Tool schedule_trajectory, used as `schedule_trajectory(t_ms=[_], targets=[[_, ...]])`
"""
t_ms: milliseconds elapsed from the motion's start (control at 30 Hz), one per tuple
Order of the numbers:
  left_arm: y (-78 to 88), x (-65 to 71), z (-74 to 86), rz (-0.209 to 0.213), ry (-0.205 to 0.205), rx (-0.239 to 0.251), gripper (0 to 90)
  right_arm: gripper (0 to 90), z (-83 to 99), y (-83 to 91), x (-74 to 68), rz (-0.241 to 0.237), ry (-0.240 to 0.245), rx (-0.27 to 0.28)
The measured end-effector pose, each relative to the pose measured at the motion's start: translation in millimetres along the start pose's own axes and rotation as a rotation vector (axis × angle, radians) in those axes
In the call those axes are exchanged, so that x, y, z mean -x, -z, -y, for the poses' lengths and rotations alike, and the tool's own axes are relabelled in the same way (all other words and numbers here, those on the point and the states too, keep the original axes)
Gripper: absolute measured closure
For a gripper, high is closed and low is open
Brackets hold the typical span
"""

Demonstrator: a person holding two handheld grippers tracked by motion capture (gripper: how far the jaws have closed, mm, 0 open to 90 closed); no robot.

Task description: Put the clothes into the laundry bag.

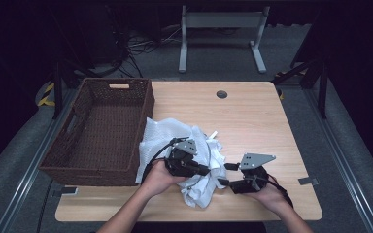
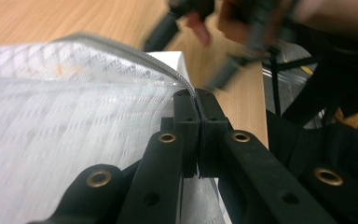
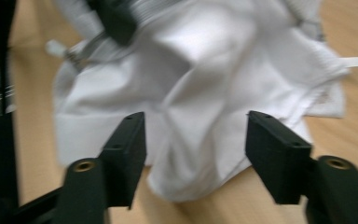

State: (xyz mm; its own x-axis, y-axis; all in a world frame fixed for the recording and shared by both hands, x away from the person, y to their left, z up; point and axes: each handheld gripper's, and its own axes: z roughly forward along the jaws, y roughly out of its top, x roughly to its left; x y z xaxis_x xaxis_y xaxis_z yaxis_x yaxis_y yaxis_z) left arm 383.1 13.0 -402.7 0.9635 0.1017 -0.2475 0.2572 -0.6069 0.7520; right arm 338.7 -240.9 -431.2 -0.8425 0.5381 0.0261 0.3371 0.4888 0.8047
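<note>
A crumpled heap of white fabric [image 1: 162, 136] lies on the wooden table [image 1: 252, 116], right of a wicker basket. In the left gripper view part of it is white mesh [image 2: 74, 116] edged with a grey zipper [image 2: 135, 53]. My left gripper [image 1: 209, 169] rests over the heap, and its jaws [image 2: 196, 93] are shut on that zipper edge. My right gripper [image 1: 226, 174] sits just right of the heap, pointing left at it. It stands open [image 3: 196, 126], and the white fabric [image 3: 205, 70] lies just beyond its fingertips, with nothing between them.
A large dark brown wicker basket [image 1: 148, 104] with nothing in it stands on the table's left side, touching the fabric. A round cable hole [image 1: 222, 94] marks the far middle of the table. A white table frame [image 1: 221, 19] stands on the floor beyond.
</note>
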Motion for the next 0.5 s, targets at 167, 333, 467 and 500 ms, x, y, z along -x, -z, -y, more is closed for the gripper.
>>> schedule_trajectory(t_ms=[167, 333, 467, 500], targets=[[-10.1, -5.0, -4.9, 0.019, -0.044, -0.016, 88.9, 65.4, -10.5, -9.9, 31.6, 0.057, -0.016, -0.002], [-19.1, -16.1, -9.0, 0.059, -0.105, -0.02, 88.9, 68.4, 1.6, -19.0, 35.0, 0.012, -0.007, -0.093], [-34.6, -25.3, -19.6, 0.112, -0.169, -0.037, 88.9, 74.7, 13.8, -11.7, 28.4, -0.01, 0.002, -0.126], [-38.2, -27.0, -23.1, 0.116, -0.178, -0.041, 88.9, 77.5, 16.5, -9.7, 28.0, -0.014, -0.005, -0.128]])
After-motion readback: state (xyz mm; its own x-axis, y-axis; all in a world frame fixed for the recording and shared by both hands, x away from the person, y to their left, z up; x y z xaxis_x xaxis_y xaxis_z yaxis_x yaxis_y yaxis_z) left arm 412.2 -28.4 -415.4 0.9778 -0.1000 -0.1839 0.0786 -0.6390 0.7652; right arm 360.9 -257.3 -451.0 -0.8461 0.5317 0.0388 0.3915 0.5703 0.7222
